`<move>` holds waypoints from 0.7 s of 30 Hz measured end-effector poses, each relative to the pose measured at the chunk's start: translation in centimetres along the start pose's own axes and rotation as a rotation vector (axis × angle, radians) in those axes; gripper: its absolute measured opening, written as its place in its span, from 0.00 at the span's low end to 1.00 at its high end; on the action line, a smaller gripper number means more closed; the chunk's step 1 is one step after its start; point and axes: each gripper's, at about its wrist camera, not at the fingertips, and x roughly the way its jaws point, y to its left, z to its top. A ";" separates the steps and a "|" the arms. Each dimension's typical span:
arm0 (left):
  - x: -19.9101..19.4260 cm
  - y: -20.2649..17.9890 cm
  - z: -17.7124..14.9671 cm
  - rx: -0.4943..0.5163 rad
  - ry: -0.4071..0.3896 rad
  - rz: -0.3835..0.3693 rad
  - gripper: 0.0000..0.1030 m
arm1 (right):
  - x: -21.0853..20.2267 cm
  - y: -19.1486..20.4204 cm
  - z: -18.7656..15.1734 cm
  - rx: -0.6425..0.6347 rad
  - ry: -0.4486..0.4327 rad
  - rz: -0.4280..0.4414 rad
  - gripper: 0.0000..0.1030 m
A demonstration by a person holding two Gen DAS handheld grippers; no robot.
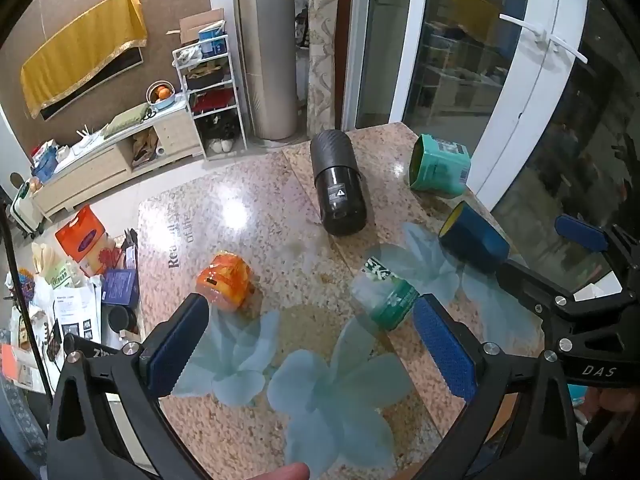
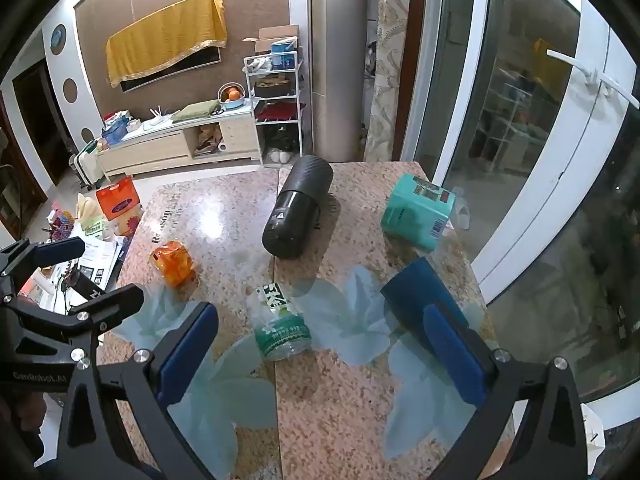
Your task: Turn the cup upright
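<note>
not started: blue cup (image 2: 420, 292) lies on its side on the worktop (image 2: 340, 400). both tongs, left (image 1: 312, 344) and right (image 2: 320, 348), spread and empty.

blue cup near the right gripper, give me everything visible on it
The blue cup is a dark blue, matte-looking cylinder lying on its side on the speckled stone table, not upright. In the left wrist view a yellowish rim or inner lining shows at the end turned toward the room. It lies near the table's window-side edge, below the teal carton. The open right gripper is close: one pad overlaps it in view, contact unclear. No handle or label visible.
</note>
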 end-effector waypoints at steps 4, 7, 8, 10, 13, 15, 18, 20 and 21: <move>0.0 0.0 -0.1 -0.003 0.002 -0.002 1.00 | 0.0 0.0 -0.1 -0.002 -0.002 0.000 1.00; 0.2 -0.1 0.0 0.006 -0.003 -0.005 1.00 | -0.1 -0.2 -0.1 -0.003 0.001 0.003 1.00; 0.2 -0.1 0.0 0.006 -0.004 -0.006 1.00 | -0.1 -0.2 -0.1 -0.005 0.001 0.000 1.00; 0.3 0.1 -0.1 0.002 -0.002 -0.009 1.00 | 0.1 -0.2 -0.1 -0.002 0.001 0.002 1.00; -0.2 -0.7 0.1 0.016 -0.003 0.000 1.00 | -0.1 -0.3 -0.2 -0.003 0.001 -0.001 1.00; -0.4 -0.9 0.1 0.016 -0.002 0.004 1.00 | -0.3 -0.4 -0.2 -0.002 0.004 0.002 1.00; -0.3 -0.8 0.2 0.020 -0.001 0.000 1.00 | -0.2 -0.4 -0.3 -0.005 0.003 0.000 1.00; -0.2 -0.8 0.1 0.022 0.001 -0.004 1.00 | -0.4 -0.5 -0.5 -0.005 0.002 0.000 1.00; -0.3 -0.9 0.1 0.021 0.002 -0.005 1.00 | 0.1 -0.2 -0.2 0.001 0.008 -0.003 1.00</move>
